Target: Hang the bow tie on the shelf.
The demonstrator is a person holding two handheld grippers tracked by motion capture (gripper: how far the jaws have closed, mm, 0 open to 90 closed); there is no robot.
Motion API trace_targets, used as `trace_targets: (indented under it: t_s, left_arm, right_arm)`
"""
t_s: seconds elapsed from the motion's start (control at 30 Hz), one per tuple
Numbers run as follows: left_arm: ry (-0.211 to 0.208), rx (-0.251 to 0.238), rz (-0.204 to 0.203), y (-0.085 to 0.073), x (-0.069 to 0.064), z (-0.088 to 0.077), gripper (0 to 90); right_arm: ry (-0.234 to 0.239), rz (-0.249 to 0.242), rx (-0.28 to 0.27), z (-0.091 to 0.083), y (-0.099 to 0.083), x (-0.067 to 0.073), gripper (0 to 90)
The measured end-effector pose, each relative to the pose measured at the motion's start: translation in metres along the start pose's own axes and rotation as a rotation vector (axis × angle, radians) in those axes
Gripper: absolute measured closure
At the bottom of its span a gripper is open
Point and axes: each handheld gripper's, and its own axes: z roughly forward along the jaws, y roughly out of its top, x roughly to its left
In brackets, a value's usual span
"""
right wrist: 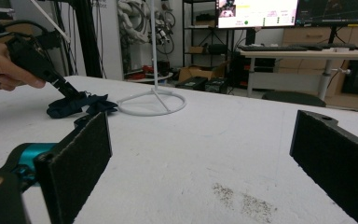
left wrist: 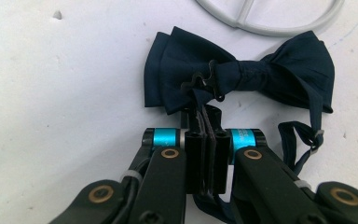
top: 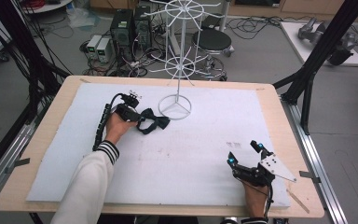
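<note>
I have the left tool (left wrist: 205, 116) pinched tight on the strap of the bow tie (left wrist: 235, 74), right by the small black hook at its knot. The jaws stand pressed together with the dark band running down between them. The tie lies flat on the white foam sheet (top: 177, 158) that covers the bench, just beside the ring base of the white wire stand (top: 175, 106), not touching it as far as I can tell from the high view.

My right tool (top: 244, 153) sits well apart at the near right of the bench, jaws spread wide and holding nothing, pointing across towards the tie and stand.

As I judge it, the grab is made but little else: the tie has not left the sheet, and the stand's spoked arms (top: 181, 65) carry nothing. If the tie is meant for the stand, then the lift, the carry and the hanging are all to come, and the spare tool may have to help spread the strap.

The tie is dark navy cloth with a slight sheen, folded in two soft layers per wing and cinched at the middle. Its strap is a thin limp band with a small adjuster, looping loosely at the right in the left gripper view. The stand is thin painted wire: a round base with three spokes, a straight pole, and wheels of radial arms. The foam is matt, faintly pitted, with a grey scuffed patch (right wrist: 242, 198) in front of my right tool.
</note>
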Motion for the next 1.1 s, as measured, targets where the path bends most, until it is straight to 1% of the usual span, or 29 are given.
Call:
trace_targets:
  t_s: [0.03, 0.1, 0.23, 0.33, 0.43, 0.53, 0.63, 0.67, 0.7, 0.83, 0.93, 1.0, 1.07, 1.1]
  left_arm:
    - [0.002, -0.004, 0.001, -0.001, 0.000, 0.000, 88.0]
    - [0.003, -0.013, 0.016, -0.002, 0.001, -0.002, 88.1]
    - [0.002, -0.029, 0.021, -0.004, 0.001, -0.004, 88.1]
    - [0.012, -0.050, 0.028, -0.005, 0.000, -0.006, 88.1]
    - [0.012, -0.065, 0.036, -0.006, 0.000, -0.008, 88.1]
    - [0.009, -0.090, 0.050, -0.008, -0.001, -0.010, 88.1]
    - [0.003, -0.127, 0.068, -0.011, -0.001, -0.013, 88.1]
    - [0.000, -0.138, 0.067, -0.012, -0.002, -0.013, 88.1]
    - [-0.004, -0.157, 0.076, -0.013, -0.002, -0.014, 88.2]
    - [-0.020, -0.232, 0.091, -0.017, -0.003, -0.020, 88.2]
    - [-0.030, -0.288, 0.086, -0.019, -0.003, -0.026, 88.2]
    - [-0.033, -0.336, 0.091, -0.021, -0.003, -0.031, 88.2]
    - [-0.038, -0.365, 0.093, -0.022, -0.003, -0.036, 88.2]
    - [-0.043, -0.383, 0.102, -0.023, -0.002, -0.038, 88.2]
  right_arm:
    - [0.000, 0.000, 0.000, 0.000, 0.000, 0.000, 4.4]
    - [0.000, 0.000, 0.000, 0.000, 0.000, 0.000, 4.4]
    - [0.001, -0.004, -0.002, 0.000, 0.000, 0.000, 4.4]
    - [0.001, -0.005, -0.002, 0.000, 0.000, 0.000, 4.4]
    - [0.000, -0.005, -0.002, 0.000, 0.000, 0.000, 4.4]
    - [0.001, -0.007, -0.002, 0.000, 0.000, 0.000, 4.4]
    - [0.000, -0.007, -0.002, 0.000, 0.000, 0.000, 4.4]
    - [0.000, -0.007, -0.002, 0.000, 0.000, 0.000, 4.4]
    - [0.001, -0.006, -0.003, 0.000, 0.000, 0.000, 4.4]
    - [0.000, -0.009, -0.002, 0.000, 0.000, 0.000, 4.4]
    - [0.000, -0.009, -0.002, 0.000, 0.000, 0.000, 4.4]
    - [0.000, -0.012, -0.003, 0.000, 0.000, 0.000, 4.4]
    - [-0.001, -0.012, -0.003, 0.000, 0.000, 0.000, 4.4]
    - [-0.001, -0.013, -0.003, 0.000, 0.000, 0.000, 4.4]
